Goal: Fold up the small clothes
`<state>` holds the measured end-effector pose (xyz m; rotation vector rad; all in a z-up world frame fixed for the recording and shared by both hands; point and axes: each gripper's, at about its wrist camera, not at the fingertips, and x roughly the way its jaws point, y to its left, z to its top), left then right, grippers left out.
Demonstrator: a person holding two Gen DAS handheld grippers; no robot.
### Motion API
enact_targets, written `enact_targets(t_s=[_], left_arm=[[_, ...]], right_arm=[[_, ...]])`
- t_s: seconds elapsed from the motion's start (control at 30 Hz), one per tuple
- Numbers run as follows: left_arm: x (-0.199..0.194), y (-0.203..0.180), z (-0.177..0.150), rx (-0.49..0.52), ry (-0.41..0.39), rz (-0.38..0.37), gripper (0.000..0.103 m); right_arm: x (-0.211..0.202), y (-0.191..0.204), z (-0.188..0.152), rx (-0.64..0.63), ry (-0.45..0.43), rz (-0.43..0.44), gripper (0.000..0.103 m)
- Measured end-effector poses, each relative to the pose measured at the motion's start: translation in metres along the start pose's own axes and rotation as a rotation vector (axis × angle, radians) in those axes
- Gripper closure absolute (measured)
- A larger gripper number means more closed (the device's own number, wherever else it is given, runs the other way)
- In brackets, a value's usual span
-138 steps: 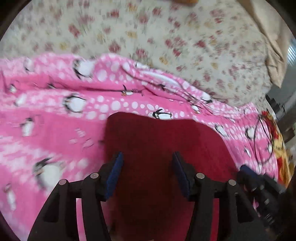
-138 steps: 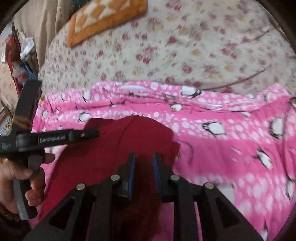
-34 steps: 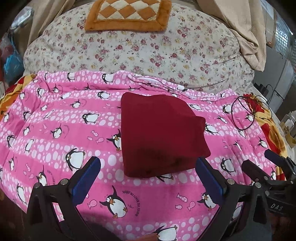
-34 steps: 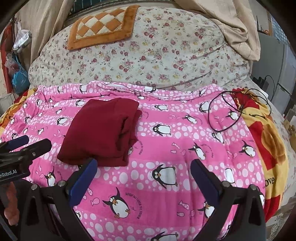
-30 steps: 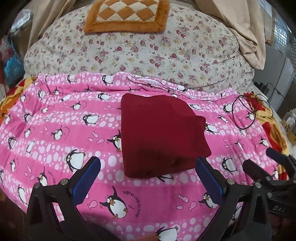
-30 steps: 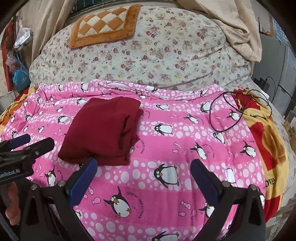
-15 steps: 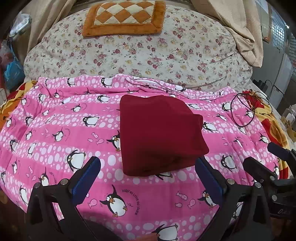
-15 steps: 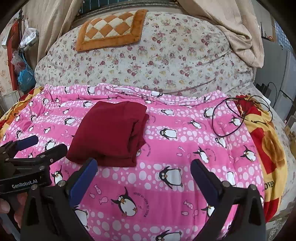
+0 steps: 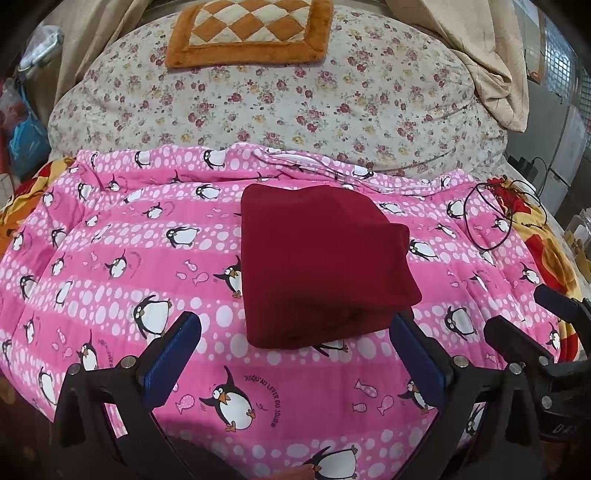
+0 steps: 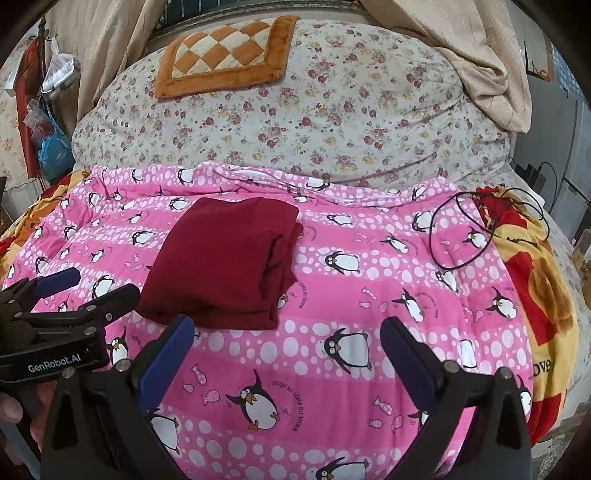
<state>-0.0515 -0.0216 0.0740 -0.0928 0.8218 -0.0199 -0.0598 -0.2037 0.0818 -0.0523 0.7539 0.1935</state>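
Note:
A dark red garment lies folded into a compact rectangle on the pink penguin blanket. In the right wrist view the same folded garment sits left of centre, its layered edges facing right. My left gripper is open, held back just short of the garment's near edge, with nothing between its blue pads. My right gripper is open too, over bare blanket to the right of the garment. The left gripper also shows at the left edge of the right wrist view, held by a hand.
A flowered bedspread rises behind the blanket, with an orange checked cushion on top. A black cable loop lies at the blanket's right edge on a red and yellow blanket. Beige curtains hang at the back right.
Both grippers let go of the garment, opened wide and drew back toward the near edge of the bed. Over the last second they rose slightly; the folded garment stayed still.

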Motion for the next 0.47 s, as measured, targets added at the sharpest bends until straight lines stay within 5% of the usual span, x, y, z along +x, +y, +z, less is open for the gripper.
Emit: enact_targets(t_s=[0.47], left_arm=[[-0.0054, -0.0033, -0.0025, 0.013, -0.030, -0.014, 0.006]], right_arm=[[0.0002, -0.0003, -0.0003, 0.000, 0.001, 0.001, 0.001]])
